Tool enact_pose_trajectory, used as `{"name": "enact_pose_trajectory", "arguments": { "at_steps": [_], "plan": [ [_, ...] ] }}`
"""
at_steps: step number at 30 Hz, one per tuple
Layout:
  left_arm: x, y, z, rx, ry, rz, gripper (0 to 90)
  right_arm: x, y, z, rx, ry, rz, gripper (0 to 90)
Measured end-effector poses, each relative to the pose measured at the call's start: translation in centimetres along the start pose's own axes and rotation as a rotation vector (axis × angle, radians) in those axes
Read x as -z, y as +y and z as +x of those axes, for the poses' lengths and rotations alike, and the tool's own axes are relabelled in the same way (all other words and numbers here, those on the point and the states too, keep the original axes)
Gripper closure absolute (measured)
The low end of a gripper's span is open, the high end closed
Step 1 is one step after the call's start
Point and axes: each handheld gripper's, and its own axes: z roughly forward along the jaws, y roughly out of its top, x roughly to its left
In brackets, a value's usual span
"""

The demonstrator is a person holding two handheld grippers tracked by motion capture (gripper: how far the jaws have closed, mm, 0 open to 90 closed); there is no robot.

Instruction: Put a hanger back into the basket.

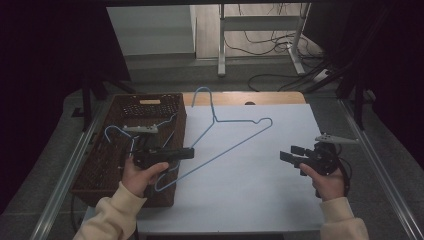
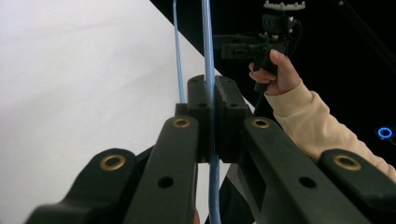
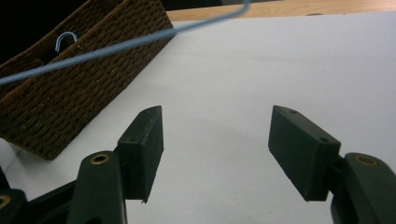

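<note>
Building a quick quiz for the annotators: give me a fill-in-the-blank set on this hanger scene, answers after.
1. The left claw is shut on the wire of a ____ hanger.
2. The right claw hangs over the white table with its jaws ____.
3. At the table's left edge stands a brown ____ basket.
4. Inside that basket lies another hanger of the ____ colour.

Missing words: blue; open; wicker; same
</note>
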Motion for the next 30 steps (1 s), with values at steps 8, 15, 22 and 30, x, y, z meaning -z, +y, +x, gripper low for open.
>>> {"name": "enact_pose_trajectory", "arguments": {
  "at_steps": [8, 15, 22, 30],
  "plan": [
    [4.9, -0.3, 1.2, 0.011, 0.042, -0.077, 86.5, -0.3, -0.2, 0.1, 0.012, -0.003, 0.02, 35.9],
    [9.4, -1.1, 3.5, 0.045, 0.112, -0.15, 86.5, -0.2, -0.4, 0.0, 0.007, -0.008, 0.027, 35.9],
    [12.2, -2.6, 6.0, 0.111, 0.175, -0.213, 86.5, -0.3, -0.4, 0.1, 0.011, -0.013, 0.029, 35.9],
    [14.2, -4.0, 8.1, 0.167, 0.243, -0.255, 86.5, -0.3, -0.5, 0.0, 0.005, -0.015, 0.034, 35.9]
  ]
}}
